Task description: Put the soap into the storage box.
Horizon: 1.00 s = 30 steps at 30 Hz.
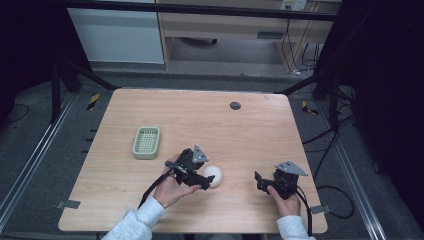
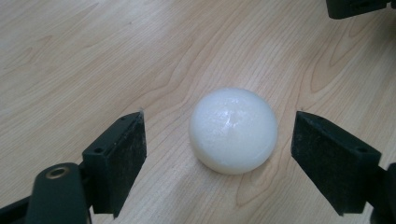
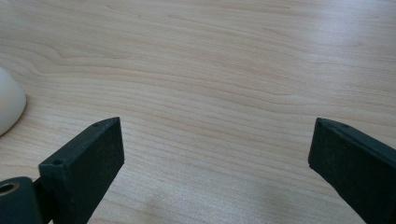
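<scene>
A white rounded soap-like lump [image 1: 213, 175] rests on the wooden table [image 1: 200, 120] near its front middle. My left gripper [image 1: 202, 180] is open, its two black jaws standing on either side of the lump [image 2: 233, 130] with gaps to both. Neither jaw touches it. My right gripper [image 1: 261, 181] is open low over bare wood near the front right, nothing between its jaws. The lump's edge [image 3: 8, 106] shows at the far left of the right gripper view. A pale green slatted tray [image 1: 146, 142] sits to the left of centre.
A small dark round disc [image 1: 235, 105] lies near the table's far edge. Cables trail from both grippers off the front edge. Beyond the table stand a metal frame and a wooden cabinet [image 1: 225, 25].
</scene>
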Motion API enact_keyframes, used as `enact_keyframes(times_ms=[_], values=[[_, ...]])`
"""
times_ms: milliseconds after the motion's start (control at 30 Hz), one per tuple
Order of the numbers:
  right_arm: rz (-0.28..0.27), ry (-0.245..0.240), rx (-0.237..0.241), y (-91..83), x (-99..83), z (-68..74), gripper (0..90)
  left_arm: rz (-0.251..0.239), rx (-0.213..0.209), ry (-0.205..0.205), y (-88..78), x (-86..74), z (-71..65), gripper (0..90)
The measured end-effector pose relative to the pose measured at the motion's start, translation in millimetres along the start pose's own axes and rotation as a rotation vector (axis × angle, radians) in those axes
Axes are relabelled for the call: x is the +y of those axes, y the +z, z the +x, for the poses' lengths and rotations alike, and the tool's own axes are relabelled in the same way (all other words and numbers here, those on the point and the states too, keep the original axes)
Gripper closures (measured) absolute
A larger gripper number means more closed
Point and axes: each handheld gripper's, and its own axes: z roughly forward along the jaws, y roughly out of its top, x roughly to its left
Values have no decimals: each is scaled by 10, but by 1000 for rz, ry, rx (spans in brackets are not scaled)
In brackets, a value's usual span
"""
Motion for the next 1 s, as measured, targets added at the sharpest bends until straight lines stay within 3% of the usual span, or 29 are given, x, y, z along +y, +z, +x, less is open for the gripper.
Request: enact_keyframes(times_ms=[1000], values=[[0, 0, 8, 1, 2, 8, 39, 79, -14, 2, 347, 4, -87, 152]])
